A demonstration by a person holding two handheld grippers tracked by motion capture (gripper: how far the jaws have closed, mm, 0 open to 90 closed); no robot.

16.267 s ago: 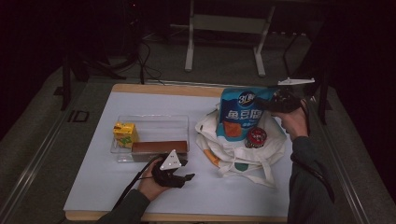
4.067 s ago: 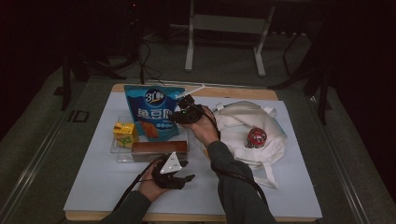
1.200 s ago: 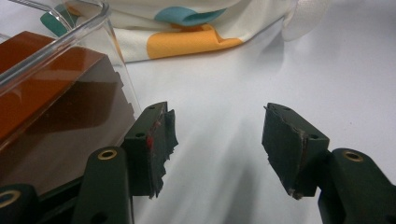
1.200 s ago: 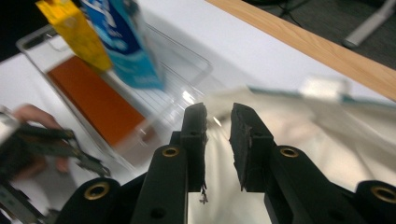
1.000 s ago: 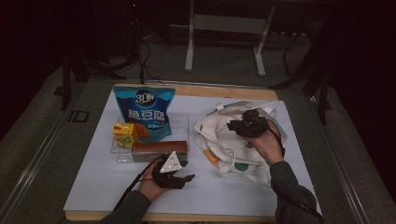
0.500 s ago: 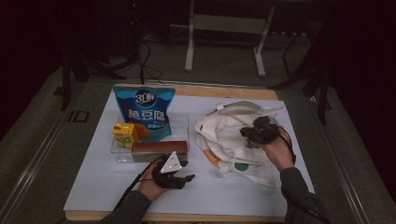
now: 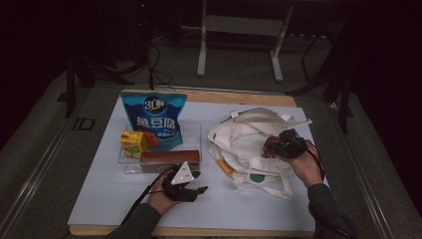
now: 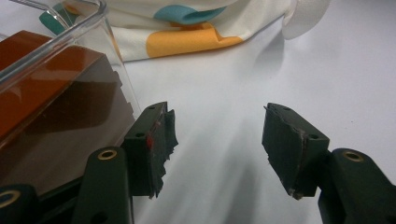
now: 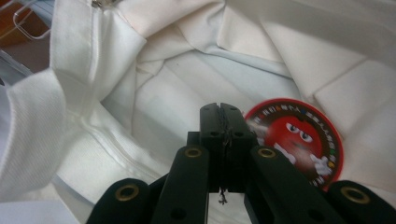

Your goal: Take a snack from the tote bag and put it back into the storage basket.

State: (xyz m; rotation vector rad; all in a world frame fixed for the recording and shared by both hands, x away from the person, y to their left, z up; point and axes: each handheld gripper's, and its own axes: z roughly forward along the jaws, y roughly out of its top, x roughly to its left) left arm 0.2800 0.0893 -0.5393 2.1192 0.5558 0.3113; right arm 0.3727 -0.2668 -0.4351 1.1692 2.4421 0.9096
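Here the right gripper point(image 7: 278, 148) is over the white cloth bag point(image 7: 249, 144), at the bag's right side. Its jaws have just been closing and are now pressed together with nothing between them. In the right gripper view the shut jaws point into the open bag, and a round red candy tin point(image 9: 299, 137) lies inside the bag just beside their tips. I cannot tell if the jaws touch the tin.

The left gripper point(image 7: 191, 188) rests on the tabletop point(image 7: 99, 199) to the left of the bag, held by the left hand point(image 7: 161, 196). Its jaws are spread apart and hold nothing. They sit just beside the clear box point(image 7: 127, 162).

The clear box stands left of the bag, near but apart from it. In the box are a blue snack bag point(image 7: 154, 119) standing up, a small yellow drink box point(image 7: 132, 143) and a long brown box point(image 7: 170, 158).
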